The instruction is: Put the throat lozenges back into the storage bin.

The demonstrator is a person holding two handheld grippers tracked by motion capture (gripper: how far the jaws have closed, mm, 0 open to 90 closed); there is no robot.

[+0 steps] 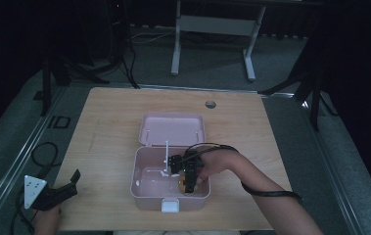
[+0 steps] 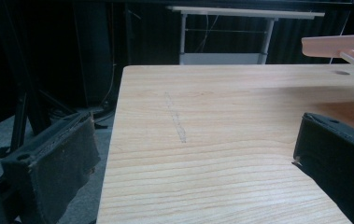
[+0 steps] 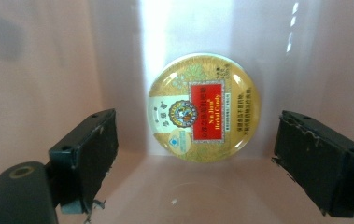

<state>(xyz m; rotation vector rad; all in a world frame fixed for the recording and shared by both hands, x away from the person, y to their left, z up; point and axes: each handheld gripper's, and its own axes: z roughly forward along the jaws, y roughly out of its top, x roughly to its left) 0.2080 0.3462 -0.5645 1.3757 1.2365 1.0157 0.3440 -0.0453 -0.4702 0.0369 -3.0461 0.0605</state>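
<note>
Two tongs are yours: the left tongs (image 1: pixel 65 188) rest jaws apart at the near left corner of the surface (image 1: pixel 109 127), holding nothing. Your right tongs (image 3: pixel 193 154) reach down into the pink box (image 1: pixel 141 188), jaws spread wide either side of the round candy tin (image 3: pixel 204 107), not touching it. Beyond, the box's lid (image 1: pixel 173 128) lies open.

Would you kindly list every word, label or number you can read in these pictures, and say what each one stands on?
"Nin Jiom Herbal Candy": red panel on the lid of the round tin, in the right gripper view.
Small print and the emblem around that panel: too small to read.
"ID": floor strip left of the table, high view.
</note>
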